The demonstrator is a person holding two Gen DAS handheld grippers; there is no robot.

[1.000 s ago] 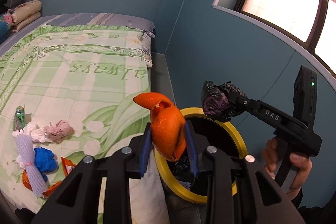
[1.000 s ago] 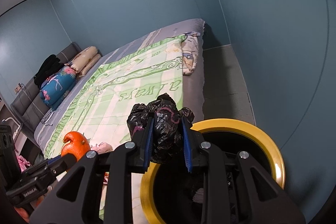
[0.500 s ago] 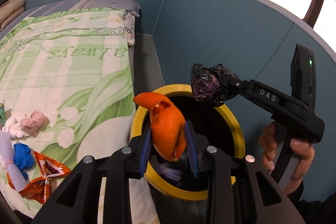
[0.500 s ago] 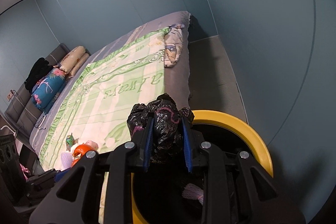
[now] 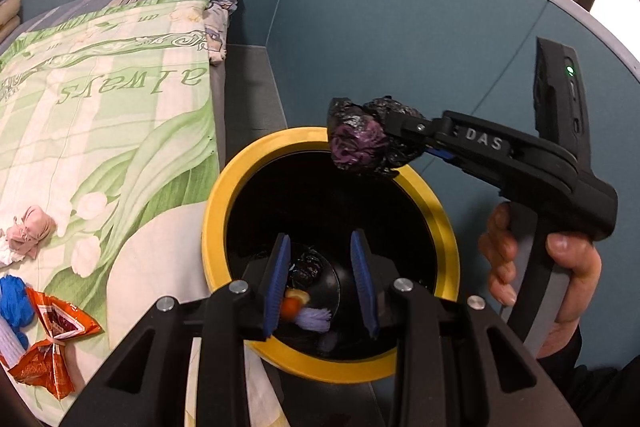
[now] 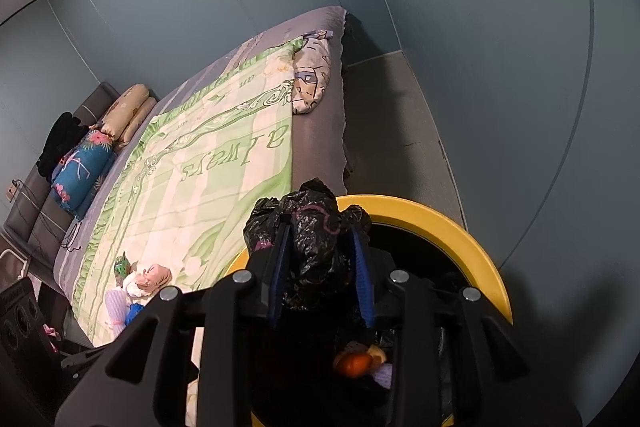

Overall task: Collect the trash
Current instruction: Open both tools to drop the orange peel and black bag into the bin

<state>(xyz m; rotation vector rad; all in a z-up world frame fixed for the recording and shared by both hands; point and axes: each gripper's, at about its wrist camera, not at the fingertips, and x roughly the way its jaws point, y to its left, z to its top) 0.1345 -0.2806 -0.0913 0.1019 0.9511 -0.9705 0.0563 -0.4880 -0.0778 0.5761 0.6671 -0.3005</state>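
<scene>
A black bin with a yellow rim [image 5: 224,203] stands beside the bed; it also shows in the right wrist view [image 6: 460,231]. My left gripper [image 5: 320,271] is open and empty above the bin's mouth. The orange peel [image 5: 292,303] lies at the bottom of the bin, also seen in the right wrist view [image 6: 352,363]. My right gripper [image 6: 320,263] is shut on a crumpled black plastic bag [image 6: 312,243] and holds it over the bin's far rim; the bag also shows in the left wrist view [image 5: 364,143].
On the green quilt [image 5: 100,99] lie an orange snack wrapper [image 5: 52,343], a blue wad [image 5: 14,299], a pink cloth ball [image 5: 34,231] and a white net sleeve [image 6: 116,307]. Pillows [image 6: 84,159] sit at the bed's head. Blue walls close in behind the bin.
My left gripper has opened and the orange peel has dropped into the bin. Both grippers moved further over the bin. The right gripper still holds the black bag.
</scene>
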